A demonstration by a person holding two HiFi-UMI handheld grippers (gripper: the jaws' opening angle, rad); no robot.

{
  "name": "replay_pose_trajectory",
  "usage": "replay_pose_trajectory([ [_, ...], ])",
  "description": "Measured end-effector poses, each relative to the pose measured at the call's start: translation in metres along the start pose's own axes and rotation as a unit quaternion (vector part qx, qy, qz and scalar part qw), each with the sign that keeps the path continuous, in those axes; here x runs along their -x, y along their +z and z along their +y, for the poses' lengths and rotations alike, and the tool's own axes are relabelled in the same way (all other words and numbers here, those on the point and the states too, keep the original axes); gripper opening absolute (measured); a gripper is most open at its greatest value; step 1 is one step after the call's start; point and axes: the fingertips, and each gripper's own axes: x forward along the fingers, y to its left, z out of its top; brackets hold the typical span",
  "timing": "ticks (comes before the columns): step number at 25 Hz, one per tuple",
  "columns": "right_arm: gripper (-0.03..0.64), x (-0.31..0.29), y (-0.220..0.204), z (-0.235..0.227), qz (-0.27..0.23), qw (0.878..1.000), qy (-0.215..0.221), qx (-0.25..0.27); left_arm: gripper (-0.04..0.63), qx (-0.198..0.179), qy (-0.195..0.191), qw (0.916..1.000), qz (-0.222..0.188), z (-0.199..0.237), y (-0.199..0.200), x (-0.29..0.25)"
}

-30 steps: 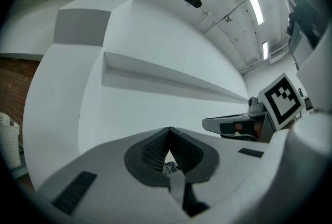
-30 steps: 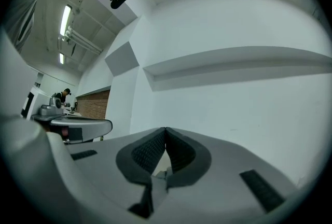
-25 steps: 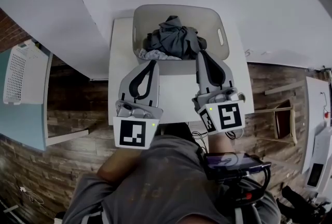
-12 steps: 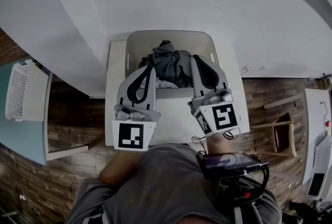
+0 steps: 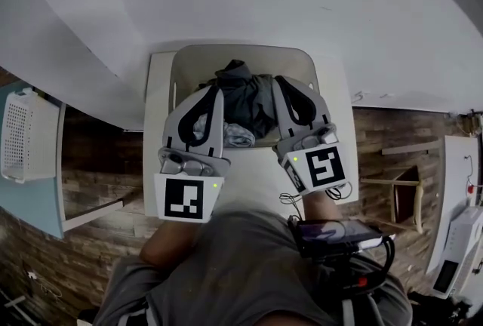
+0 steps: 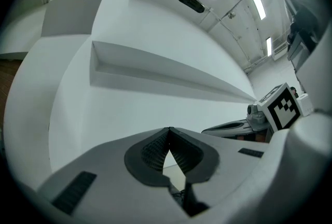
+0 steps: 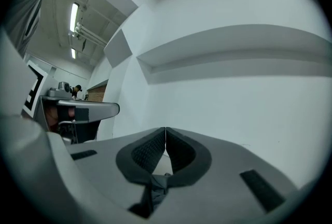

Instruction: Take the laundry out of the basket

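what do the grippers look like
The left gripper and right gripper are light grey shells with dark ribbed pads; each carries a cube with black-and-white square markers. A thin black cable loops by the right one. The person wears a grey shirt.

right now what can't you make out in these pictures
- Bottom of the basket and the lower laundry: head view, covered by the top layer, the left tongs and the right tongs.
- Number of pieces: head view, all bunched together.
- Whether either tongs touch the laundry: the head view looks from above, so height is unclear; both gripper views show only shut tips against the white wall, no basket.
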Motion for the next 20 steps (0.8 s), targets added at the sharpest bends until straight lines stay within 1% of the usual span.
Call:
replay_pose_trajectory([
  [4,0.009,-0.021,-0.019,-0.007,0.025,1.000,0.018,-0.003,0.008,0.012,0.004,0.9999,0.005,0.008,-0.007,-0.015],
  [7,0.009,-0.034,-0.037,-0.007,0.051,0.998,0.039,-0.005,0.008,0.019,0.008,0.9998,0.008,0.015,-0.009,-0.023],
  [8,0.011,-0.037,-0.044,-0.006,0.064,0.997,0.050,-0.019,0.008,0.023,0.009,0.9997,0.009,0.017,-0.010,-0.026],
  [11,0.012,-0.046,-0.057,-0.010,0.081,0.989,0.077,-0.092,0.008,0.033,0.012,0.9993,0.014,0.024,-0.015,-0.034],
  [12,0.016,-0.050,-0.061,-0.013,0.086,0.988,0.079,-0.098,0.008,0.036,0.013,0.9992,0.014,0.027,-0.017,-0.038],
  [13,0.047,-0.055,-0.066,-0.015,0.091,0.989,0.078,-0.087,0.008,0.038,0.013,0.9991,0.013,0.030,-0.018,-0.041],
  [15,0.052,-0.061,-0.077,-0.017,0.109,0.990,0.076,-0.054,0.008,0.042,0.012,0.9990,0.012,0.034,-0.021,-0.047],
  [16,0.055,-0.063,-0.084,-0.016,0.119,0.989,0.079,-0.046,0.008,0.045,0.011,0.9988,0.013,0.035,-0.022,-0.050],
  [18,0.070,-0.066,-0.097,-0.013,0.142,0.985,0.091,-0.044,0.008,0.052,0.010,0.9985,0.017,0.036,-0.026,-0.054],
  [20,0.104,-0.070,-0.109,-0.008,0.158,0.981,0.105,-0.041,0.008,0.058,0.009,0.9980,0.024,0.039,-0.033,-0.058],
])
